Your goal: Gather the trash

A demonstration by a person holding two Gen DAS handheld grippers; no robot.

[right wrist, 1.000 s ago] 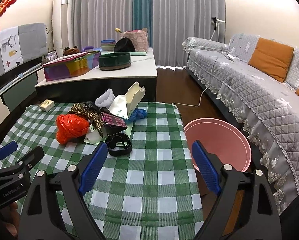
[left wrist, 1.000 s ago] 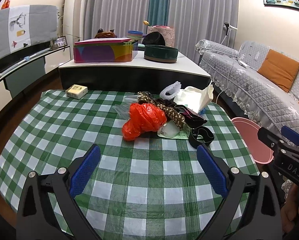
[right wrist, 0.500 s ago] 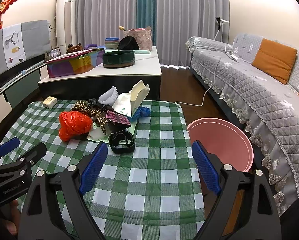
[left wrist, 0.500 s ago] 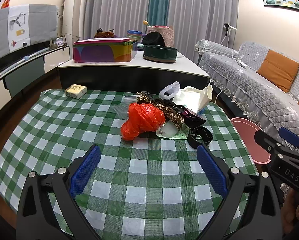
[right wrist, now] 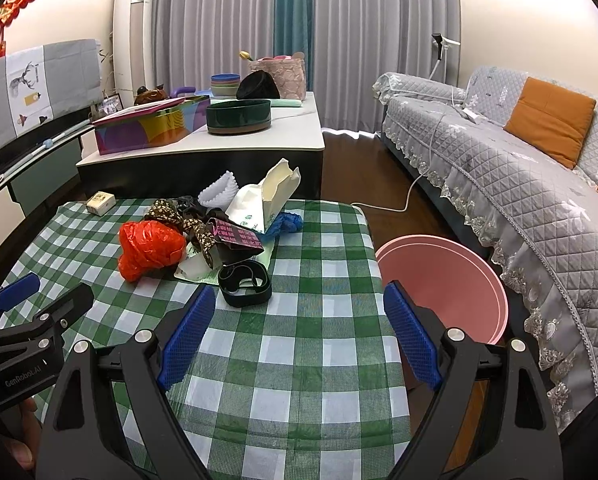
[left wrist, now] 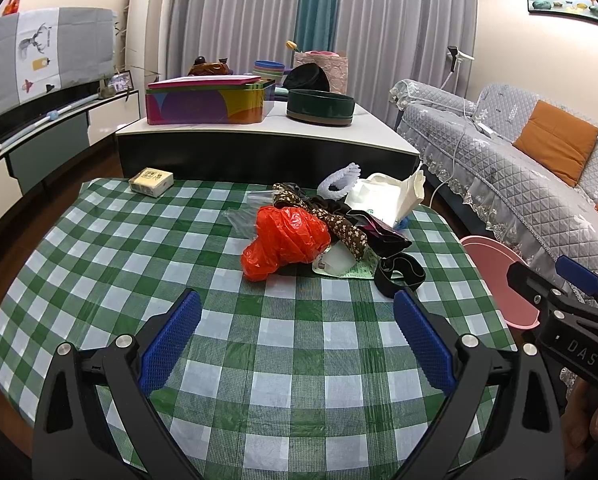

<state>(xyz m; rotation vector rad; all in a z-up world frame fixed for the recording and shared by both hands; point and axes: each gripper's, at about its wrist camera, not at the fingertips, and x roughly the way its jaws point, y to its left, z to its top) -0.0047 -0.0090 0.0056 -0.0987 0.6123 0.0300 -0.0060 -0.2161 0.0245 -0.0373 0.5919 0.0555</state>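
Honestly, both hand-held grippers, left [left wrist: 297,336] and right [right wrist: 295,330], are gaping empty; the orange bag [left wrist: 287,242] ahead risks dragging neighbouring scraps.

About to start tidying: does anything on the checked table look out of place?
Yes: a jumbled trash heap, with an orange bag, a torn-open paper bag and a black strap, sits mid-table, not in the pink bin beside it.

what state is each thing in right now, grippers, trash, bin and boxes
left hand-held gripper: open, nothing in it
right hand-held gripper: open, nothing in it
pink bin: upright beside the table, no trash visible inside
orange plastic bag: crumpled, lying on the tablecloth
paper bag: torn open, in the pile
black band: loose loop, lying flat
colourful tin: lid slightly ajar
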